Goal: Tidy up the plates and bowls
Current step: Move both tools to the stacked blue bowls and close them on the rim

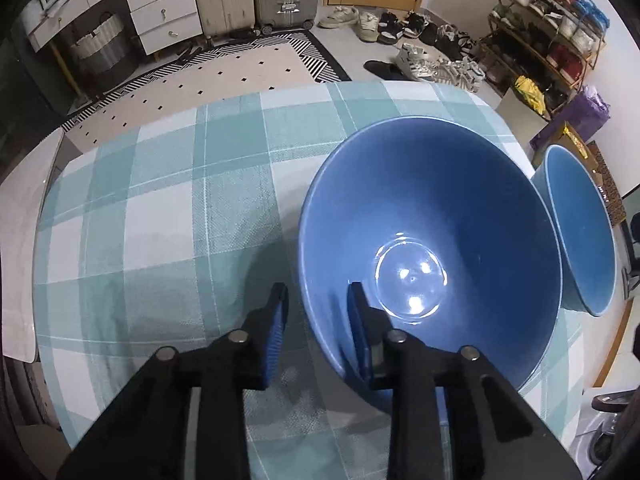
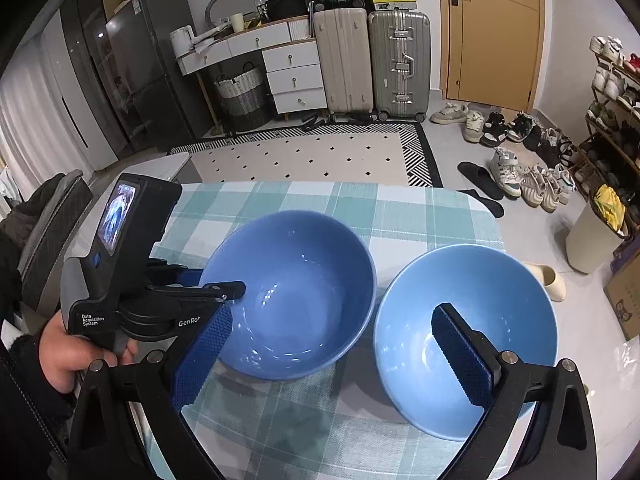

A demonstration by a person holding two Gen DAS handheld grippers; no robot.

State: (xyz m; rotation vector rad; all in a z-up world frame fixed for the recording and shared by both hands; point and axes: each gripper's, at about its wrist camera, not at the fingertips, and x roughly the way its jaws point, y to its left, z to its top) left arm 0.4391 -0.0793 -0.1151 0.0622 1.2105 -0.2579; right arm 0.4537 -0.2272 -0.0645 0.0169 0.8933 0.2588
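Note:
Two blue bowls stand side by side on a teal plaid tablecloth [image 2: 304, 408]. The left bowl [image 1: 432, 248] [image 2: 296, 292] is the darker one. My left gripper [image 1: 316, 308] is open and straddles its near-left rim, one finger inside and one outside. It also shows in the right wrist view [image 2: 228, 292], held by a hand. The lighter right bowl [image 2: 472, 332] [image 1: 580, 232] stands just right of it. My right gripper [image 2: 332, 356] is wide open, its right finger over the lighter bowl, its left finger by the darker bowl's near side.
The table's far edge [image 2: 320, 184] drops to a patterned rug [image 2: 308, 152]. A white board [image 1: 20, 248] lies off the table's left side. Suitcases, a drawer unit, shoes and a shoe rack stand on the floor beyond.

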